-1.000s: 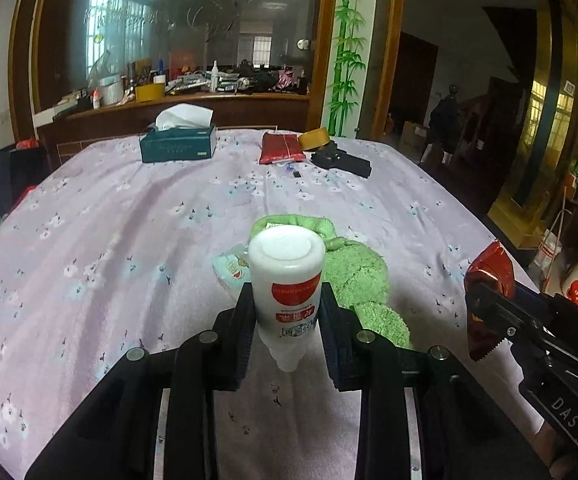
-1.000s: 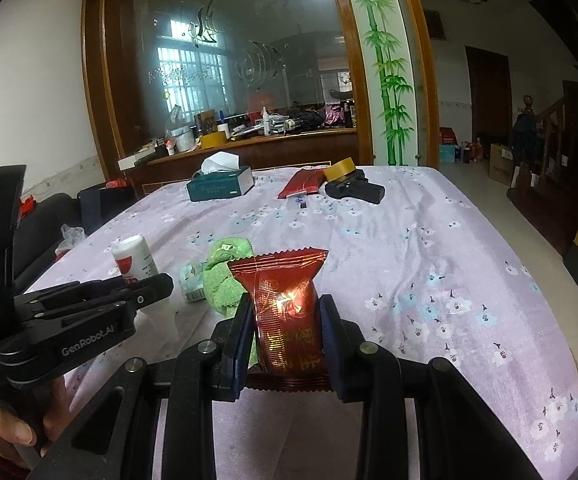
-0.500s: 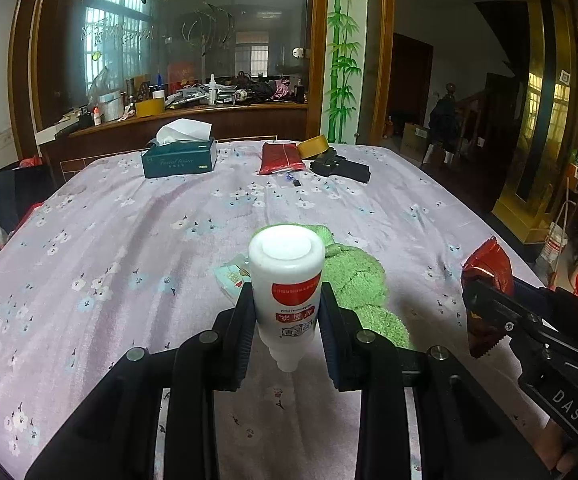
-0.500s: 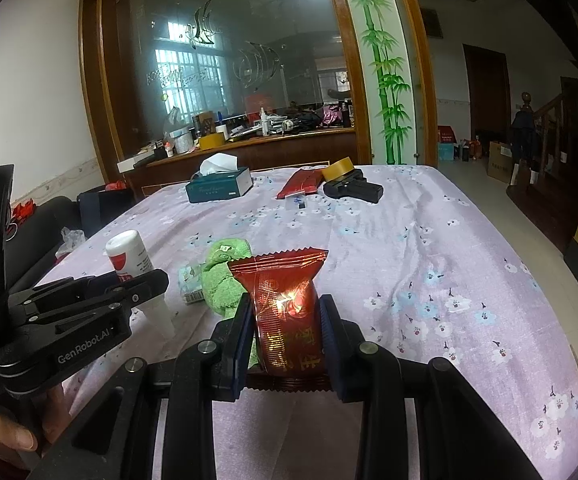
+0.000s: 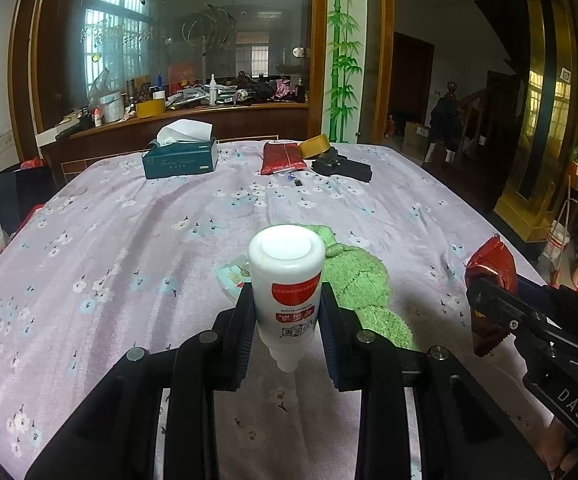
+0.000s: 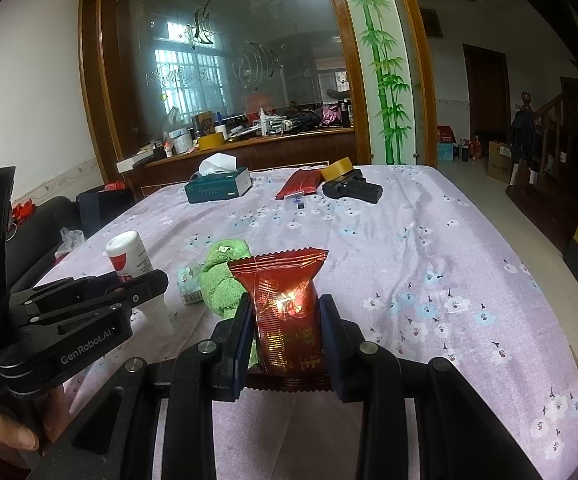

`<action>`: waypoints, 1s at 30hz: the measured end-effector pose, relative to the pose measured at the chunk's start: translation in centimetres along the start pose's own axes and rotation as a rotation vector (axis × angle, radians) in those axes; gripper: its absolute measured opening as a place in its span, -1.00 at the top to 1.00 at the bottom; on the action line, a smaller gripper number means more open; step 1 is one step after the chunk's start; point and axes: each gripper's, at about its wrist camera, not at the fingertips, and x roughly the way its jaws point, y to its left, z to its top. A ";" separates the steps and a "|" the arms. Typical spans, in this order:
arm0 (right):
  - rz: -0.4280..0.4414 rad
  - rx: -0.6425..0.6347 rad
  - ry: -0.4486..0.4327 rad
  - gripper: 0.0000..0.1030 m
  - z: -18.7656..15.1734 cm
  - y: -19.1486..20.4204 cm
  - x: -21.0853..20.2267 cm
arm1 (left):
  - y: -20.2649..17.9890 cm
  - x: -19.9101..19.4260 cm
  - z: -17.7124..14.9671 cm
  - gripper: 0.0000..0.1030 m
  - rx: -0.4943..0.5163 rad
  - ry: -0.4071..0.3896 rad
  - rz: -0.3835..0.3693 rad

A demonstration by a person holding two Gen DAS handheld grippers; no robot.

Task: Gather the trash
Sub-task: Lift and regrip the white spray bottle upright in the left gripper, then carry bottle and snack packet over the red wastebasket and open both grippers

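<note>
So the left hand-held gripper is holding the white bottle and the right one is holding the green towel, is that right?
Not quite. The right hand-held gripper holds a red snack packet; the right wrist view shows it. The green towel lies on the table. The left hand-held gripper does hold the white bottle.

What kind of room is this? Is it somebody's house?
Most likely a family home's dining or living room. A big table with a flowery purple tablecloth holds a tissue box, a cluttered wooden counter stands behind it, and a wooden staircase shows at the right.
</note>
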 end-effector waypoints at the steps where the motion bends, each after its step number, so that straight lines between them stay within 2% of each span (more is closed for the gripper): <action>1: 0.000 0.000 0.000 0.34 0.0 0.0 0.0 | 0.0 0.0 0.0 0.45 0.001 -0.001 -0.002; 9: -0.012 0.034 0.000 0.34 0.3 -0.7 0.0 | -0.3 -0.5 0.3 0.45 -0.010 -0.012 -0.085; 15: 0.025 0.190 0.043 0.34 0.7 -2.9 -0.4 | -1.0 -0.6 0.3 0.45 -0.006 0.020 -0.180; 24: 0.026 0.258 0.027 0.33 -0.5 -3.8 -6.7 | -2.9 -2.6 0.7 0.45 0.005 0.059 -0.267; 30: 0.017 0.310 -0.013 0.33 -2.4 -5.7 -11.4 | -6.2 -4.9 0.2 0.45 0.070 0.078 -0.316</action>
